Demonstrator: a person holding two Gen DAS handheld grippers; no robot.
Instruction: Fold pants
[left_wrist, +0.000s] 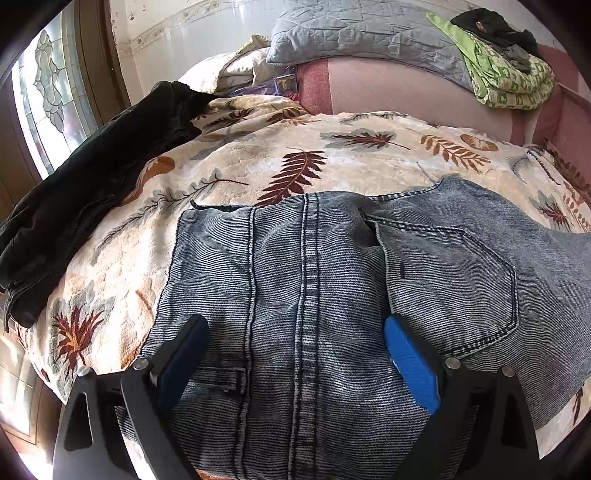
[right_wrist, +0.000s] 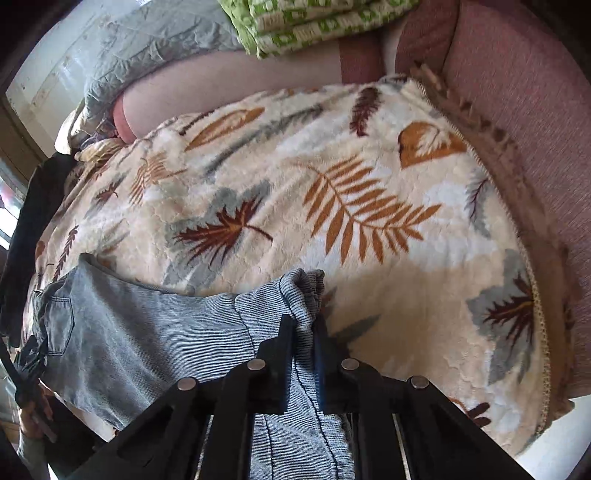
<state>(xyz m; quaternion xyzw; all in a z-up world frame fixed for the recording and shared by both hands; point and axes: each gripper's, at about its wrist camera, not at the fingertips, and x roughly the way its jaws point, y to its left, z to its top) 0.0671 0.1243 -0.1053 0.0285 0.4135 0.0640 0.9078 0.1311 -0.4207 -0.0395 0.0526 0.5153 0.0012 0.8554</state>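
Faded blue jeans lie on a cream blanket with leaf prints, seat side up with a back pocket showing. My left gripper hovers over the waist end, its blue-padded fingers spread wide on either side of the centre seam, nothing pinched. In the right wrist view the jeans stretch left, and my right gripper is shut on a bunched leg end, lifted a little off the blanket.
A black garment lies along the blanket's left edge. Grey quilted pillow, green patterned cloth and dark clothes sit at the back. A pink couch borders the right. A hand shows at lower left.
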